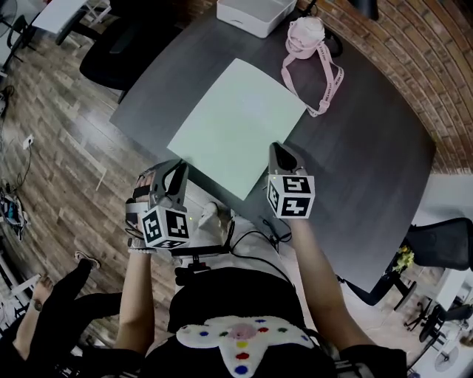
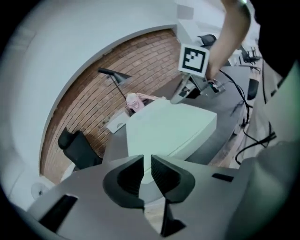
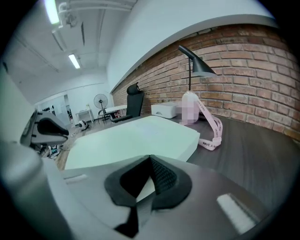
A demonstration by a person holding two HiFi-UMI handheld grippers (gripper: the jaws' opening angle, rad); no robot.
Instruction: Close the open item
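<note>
A flat, pale green-white case lies closed on the dark table; its lid rests level, with no gap showing. My left gripper hovers off its near left corner, beyond the table edge. Its jaws stand a narrow gap apart with nothing between them. My right gripper sits at the case's near right edge, shut and empty. The left gripper view has my left gripper low in front of the case, with the right gripper beyond. In the right gripper view, my right gripper points across the case.
A white tray and a pink bottle with a pink lanyard stand at the table's far side. A black lamp rises by the brick wall. A black chair stands at the far left. Cables hang at the near edge.
</note>
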